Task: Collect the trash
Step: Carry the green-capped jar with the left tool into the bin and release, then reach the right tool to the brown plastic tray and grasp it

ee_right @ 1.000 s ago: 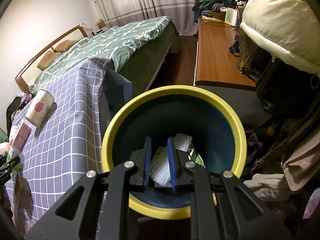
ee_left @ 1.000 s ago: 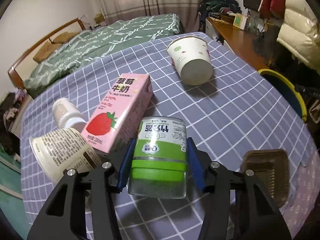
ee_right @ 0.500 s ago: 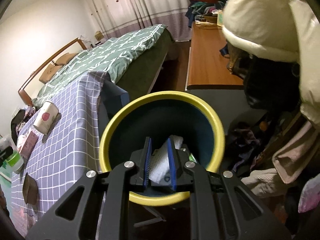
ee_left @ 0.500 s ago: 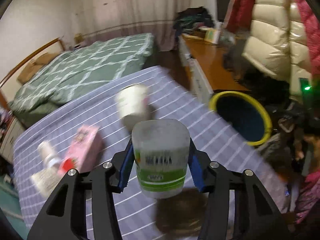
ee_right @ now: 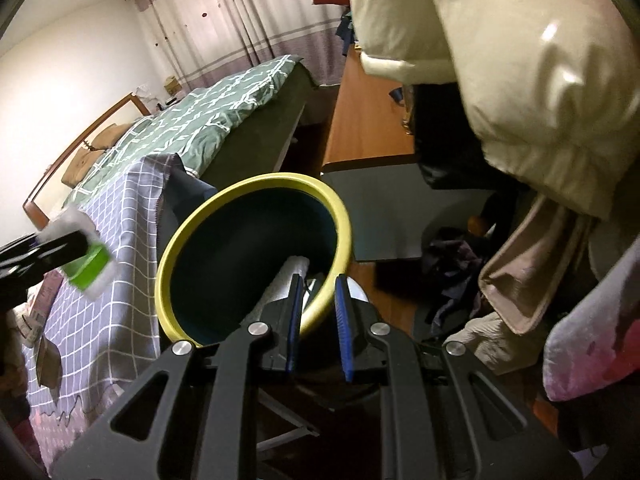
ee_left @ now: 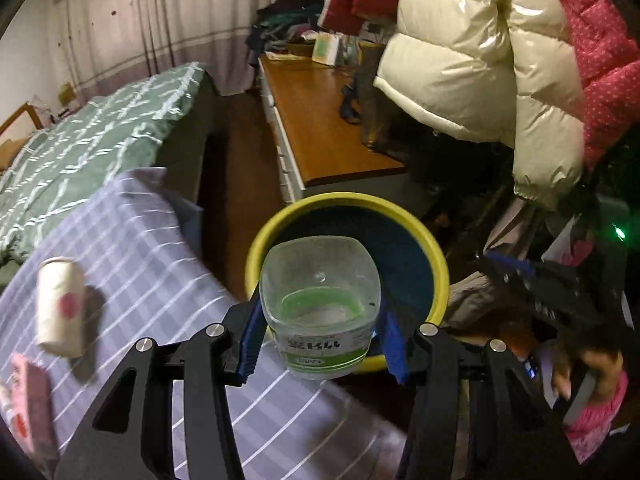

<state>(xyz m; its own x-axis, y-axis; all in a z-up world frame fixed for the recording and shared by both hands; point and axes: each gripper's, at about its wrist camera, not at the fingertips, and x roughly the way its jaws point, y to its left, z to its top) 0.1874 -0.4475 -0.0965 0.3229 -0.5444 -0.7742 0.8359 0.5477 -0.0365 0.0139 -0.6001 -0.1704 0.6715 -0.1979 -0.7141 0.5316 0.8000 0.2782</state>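
Note:
My left gripper is shut on a clear plastic jar with a green label. It holds the jar in the air at the near rim of the yellow-rimmed dark bin. In the right wrist view the same jar hangs to the left of the bin, over the table edge. My right gripper sits above the bin's near right rim, its blue pads slightly apart with nothing between them. White crumpled trash lies inside the bin.
A paper cup and a pink carton lie on the checked tablecloth, and a brown tray too. A wooden desk and puffy jackets crowd the far side. A bed lies behind.
My left gripper lifted the jar off the table and swung it right to the bin. My right gripper drifted from over the bin's middle toward its right rim.

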